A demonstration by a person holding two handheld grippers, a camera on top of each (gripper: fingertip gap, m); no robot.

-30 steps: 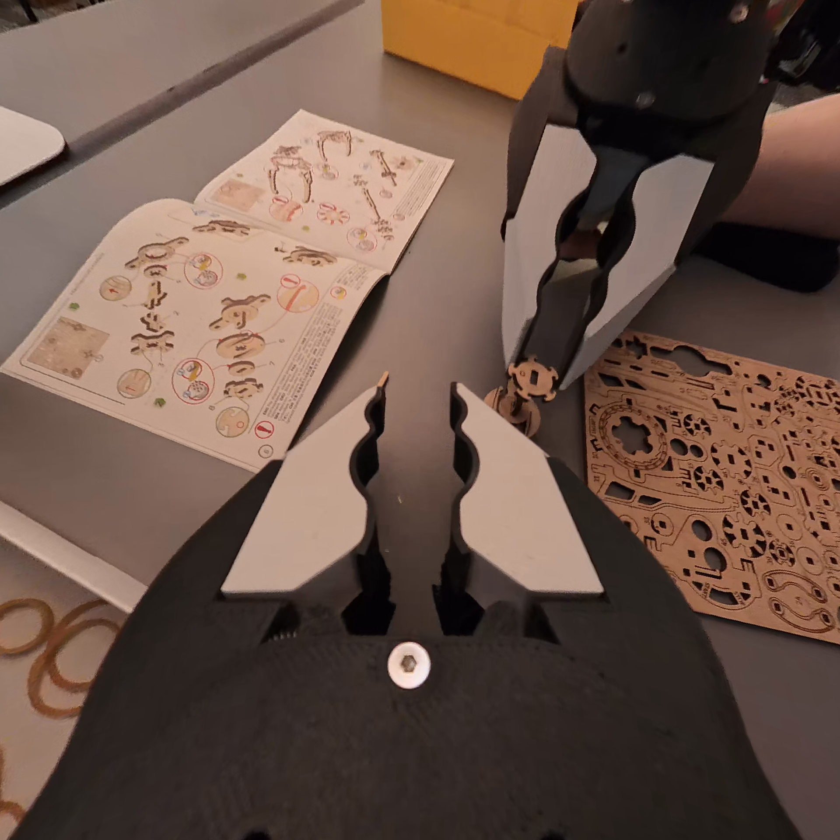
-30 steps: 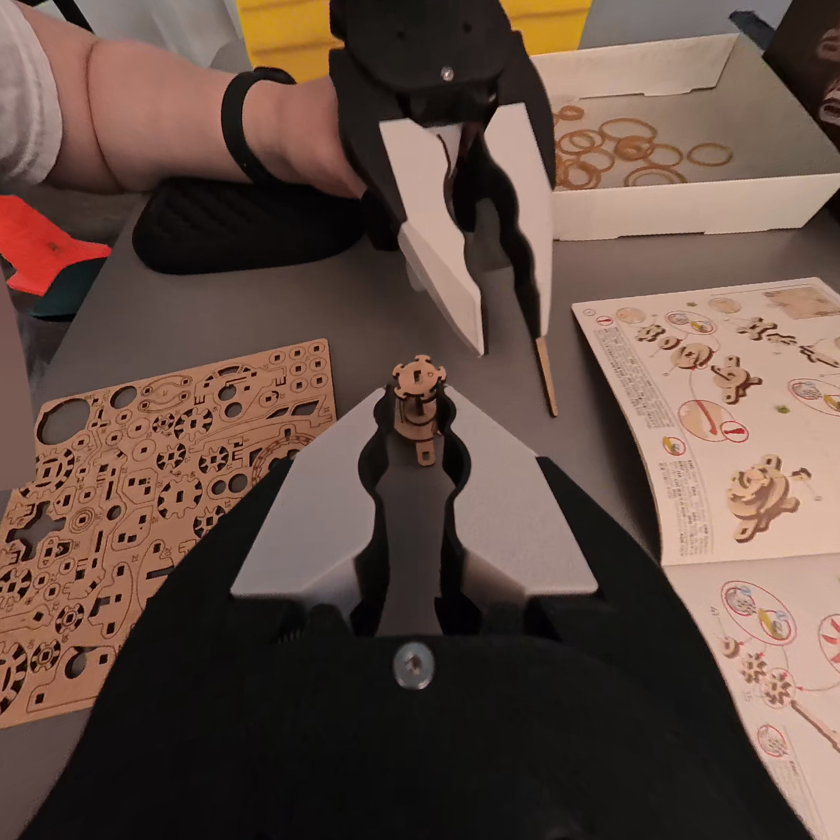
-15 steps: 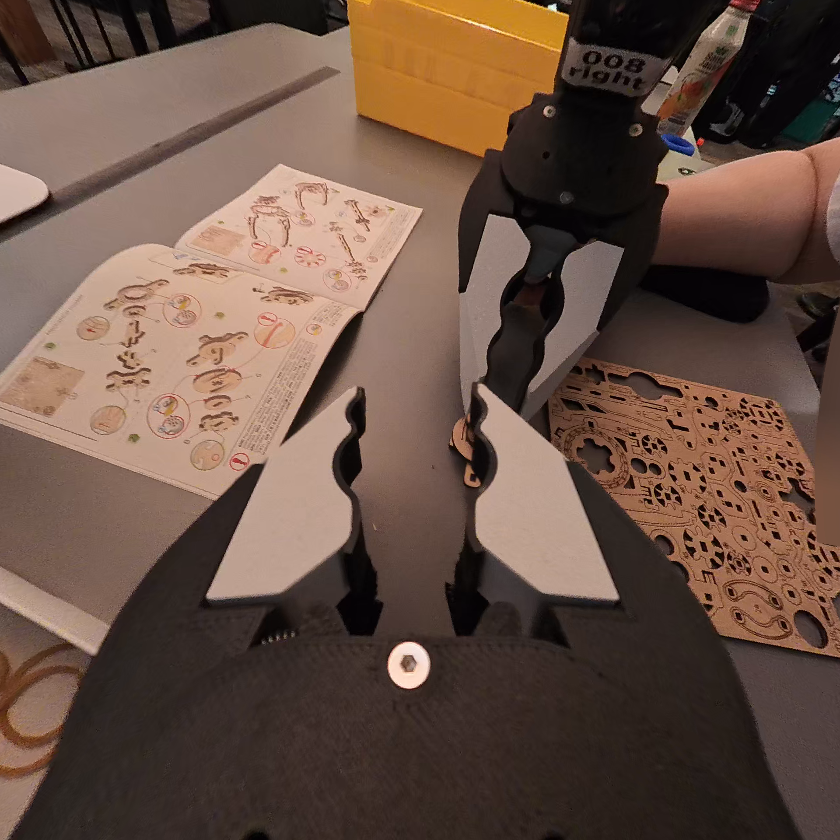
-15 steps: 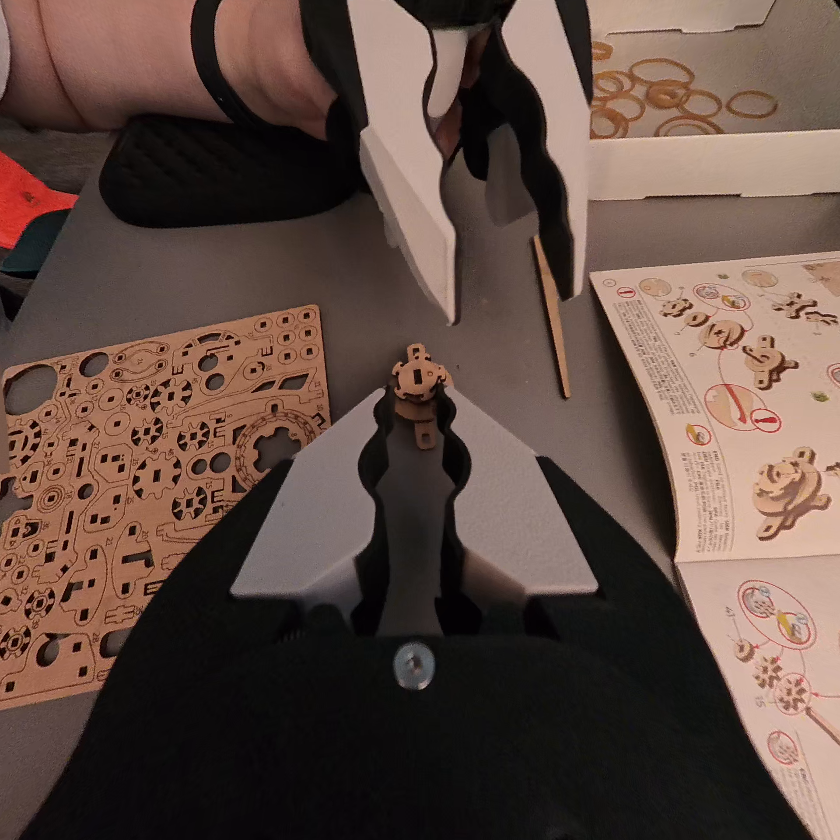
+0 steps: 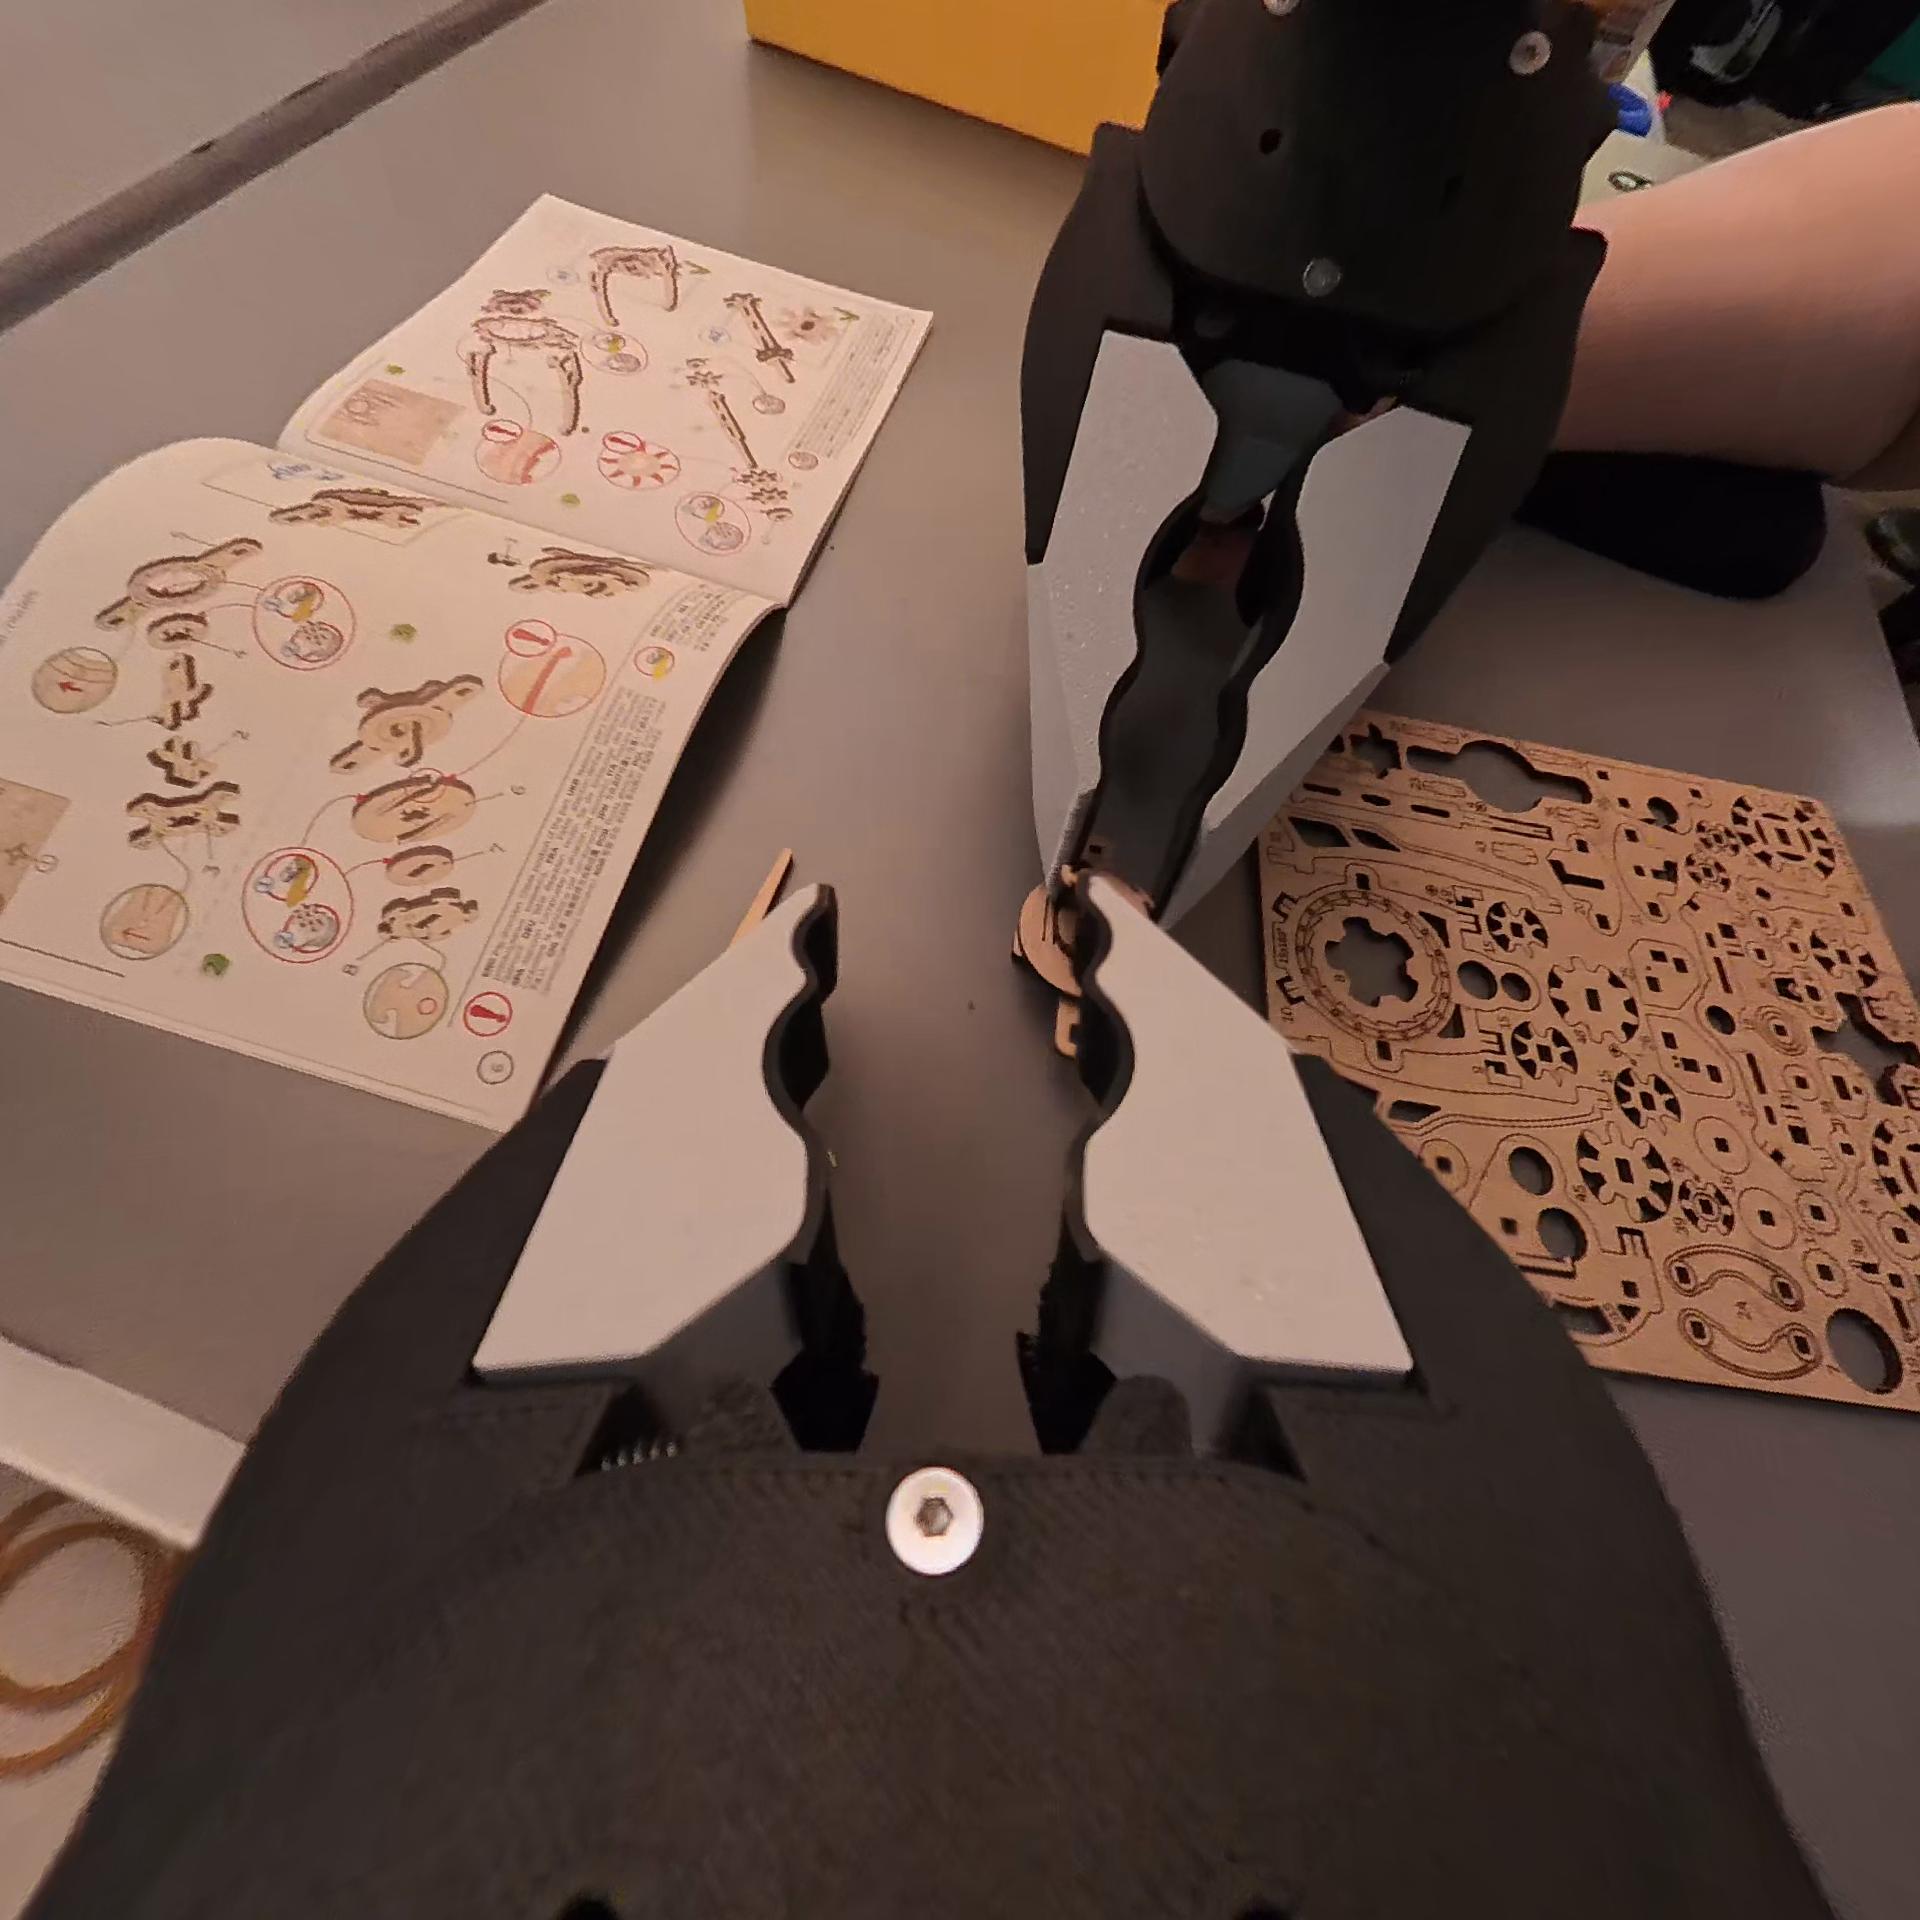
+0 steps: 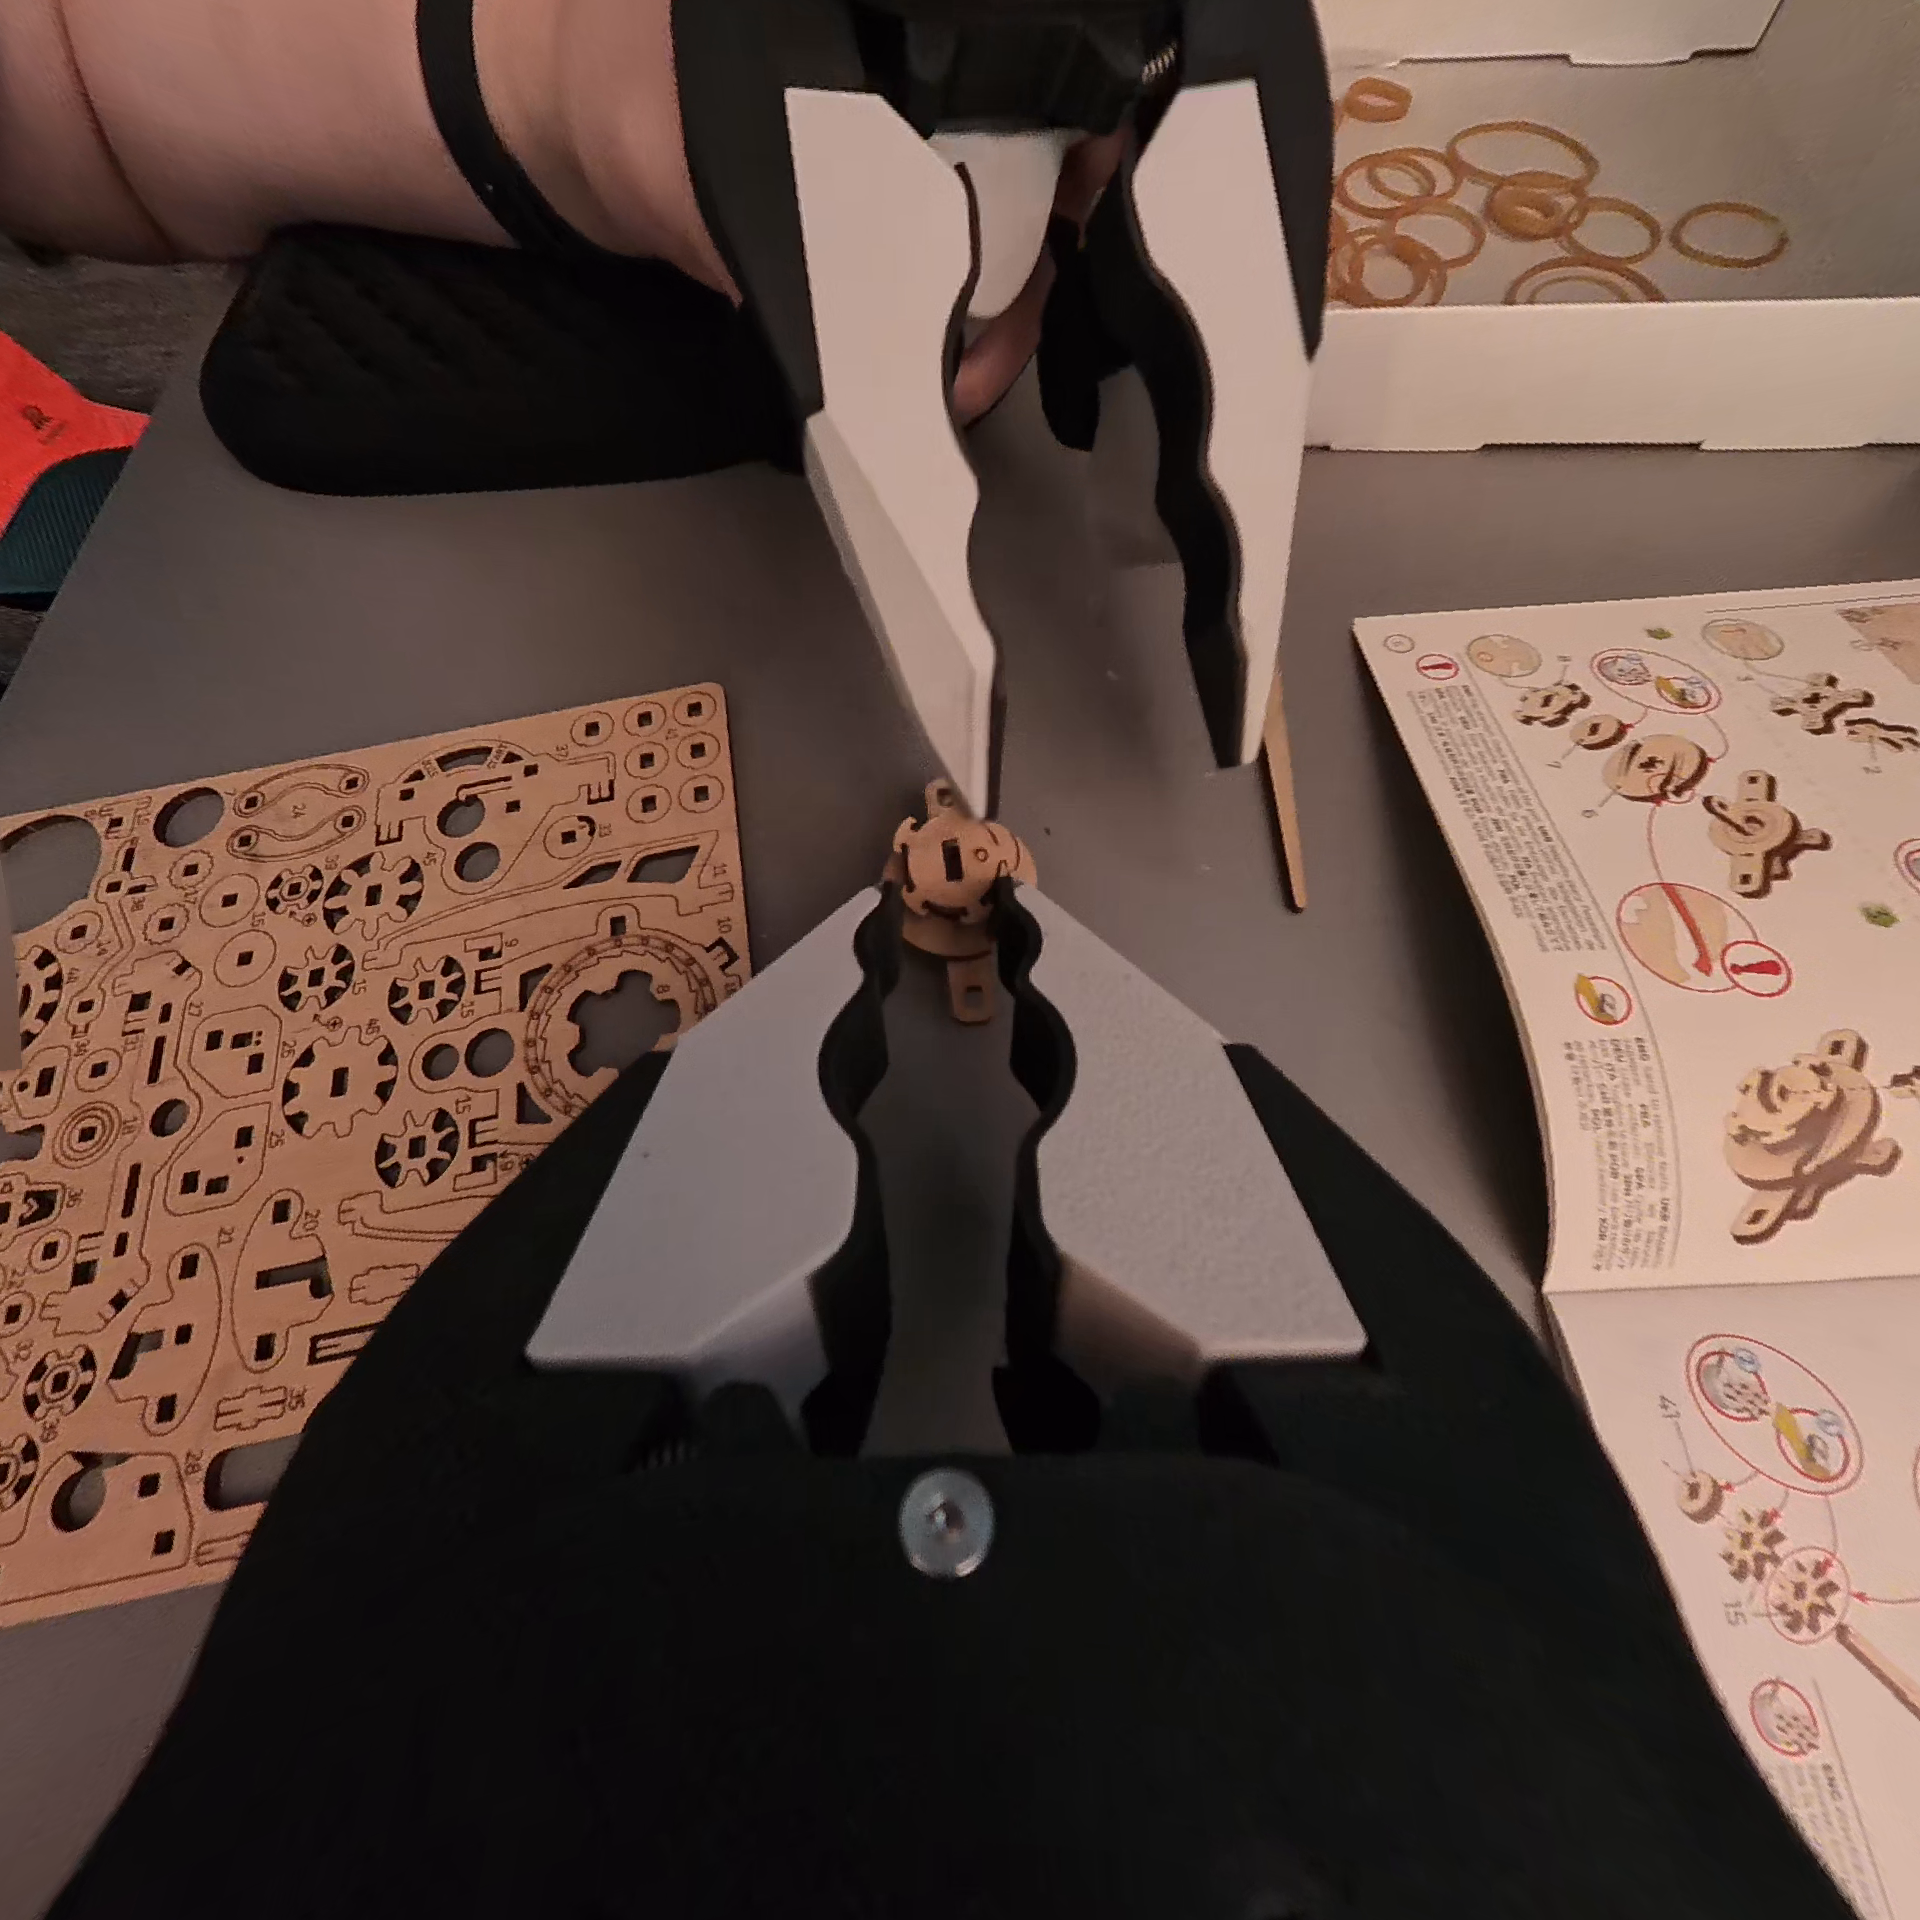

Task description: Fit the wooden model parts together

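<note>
My right gripper (image 6: 954, 902) is shut on a small wooden gear assembly (image 6: 956, 868) and holds it by its shaft just above the grey table. In the left wrist view the assembly (image 5: 1042, 932) shows at the right gripper's (image 5: 1127, 873) tips. My left gripper (image 5: 954, 899) is open and empty, facing the right one. One of its fingertips (image 6: 982, 795) stands right beside the assembly; I cannot tell if they touch. A thin wooden stick (image 6: 1283, 821) lies on the table by its other finger, and its end also shows in the left wrist view (image 5: 771, 883).
A laser-cut wooden parts sheet (image 6: 312, 1039) (image 5: 1558, 1039) lies flat beside the grippers. An open instruction booklet (image 5: 416, 675) (image 6: 1662, 935) lies on the other side. A white box (image 6: 1558, 364) holds rubber bands (image 6: 1507, 208). A black wrist pad (image 6: 468, 384) and a yellow box (image 5: 966, 62) stand farther off. Less than 4 cm separates the two grippers' tips.
My left gripper has let go of the wooden stick, which now lies on the table. It has opened wider and moved in close to the gear assembly. The right gripper keeps its hold.
</note>
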